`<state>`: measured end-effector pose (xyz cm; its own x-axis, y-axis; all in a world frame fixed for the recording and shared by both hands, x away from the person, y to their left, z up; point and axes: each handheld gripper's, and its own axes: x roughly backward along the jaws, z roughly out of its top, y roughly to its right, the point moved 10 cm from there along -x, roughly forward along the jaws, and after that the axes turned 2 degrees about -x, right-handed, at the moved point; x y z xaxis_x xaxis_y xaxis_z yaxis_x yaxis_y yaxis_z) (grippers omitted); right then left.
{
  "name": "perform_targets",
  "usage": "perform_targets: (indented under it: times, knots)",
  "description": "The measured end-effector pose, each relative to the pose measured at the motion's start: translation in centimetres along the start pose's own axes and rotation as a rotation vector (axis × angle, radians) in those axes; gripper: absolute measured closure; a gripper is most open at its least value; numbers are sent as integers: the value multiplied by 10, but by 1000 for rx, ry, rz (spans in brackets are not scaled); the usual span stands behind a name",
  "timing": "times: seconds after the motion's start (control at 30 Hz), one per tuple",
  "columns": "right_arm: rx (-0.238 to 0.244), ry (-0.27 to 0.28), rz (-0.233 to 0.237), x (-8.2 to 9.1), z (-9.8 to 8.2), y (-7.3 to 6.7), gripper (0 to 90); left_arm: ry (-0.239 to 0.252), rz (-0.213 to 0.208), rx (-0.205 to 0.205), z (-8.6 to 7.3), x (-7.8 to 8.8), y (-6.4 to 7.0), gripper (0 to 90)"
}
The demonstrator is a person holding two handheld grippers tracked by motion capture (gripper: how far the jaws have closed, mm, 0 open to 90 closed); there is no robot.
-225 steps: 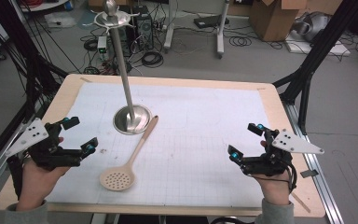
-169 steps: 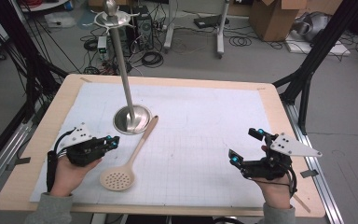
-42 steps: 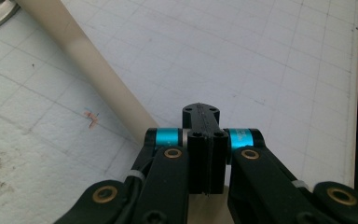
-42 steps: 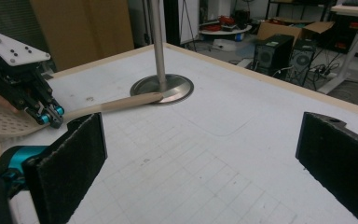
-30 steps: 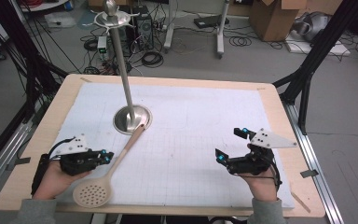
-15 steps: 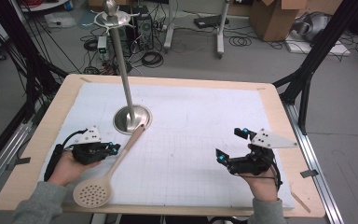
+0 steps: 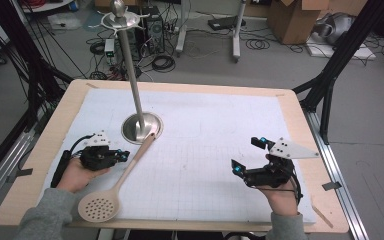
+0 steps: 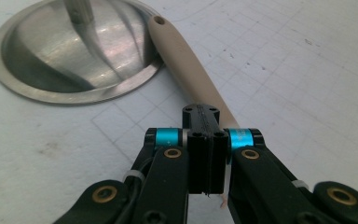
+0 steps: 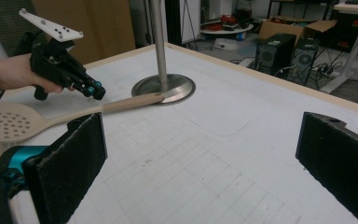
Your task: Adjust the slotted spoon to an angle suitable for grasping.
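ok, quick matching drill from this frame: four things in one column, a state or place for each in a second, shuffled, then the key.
Things:
1. left tool
2. right tool
3. slotted spoon
4. metal stand

States or places:
A. jaws wide apart, nothing between them
B. upright pole on a round base, at the far left of the mat
C. jaws shut, beside the beige handle
D. handle tip resting on the round base, perforated head lifted near the table's front edge

Pairs: 1-C, 2-A, 3-D, 4-B
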<state>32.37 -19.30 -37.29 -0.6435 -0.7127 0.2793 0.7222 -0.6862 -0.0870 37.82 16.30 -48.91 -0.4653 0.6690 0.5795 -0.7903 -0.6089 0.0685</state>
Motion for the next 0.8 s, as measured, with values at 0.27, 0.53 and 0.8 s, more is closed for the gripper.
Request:
perform_targets:
  times: [0.27, 0.53, 0.8]
  knots:
    - [-5, 7, 0, 2, 1, 2, 8, -36, 6, -6, -4, -12, 1, 895]
    - [-11, 9, -4, 4, 0, 4, 8, -59, -10, -31, -7, -21, 5, 895]
    - [-15, 7, -4, 4, -1, 4, 8, -133, -59, -87, -3, -28, 13, 895]
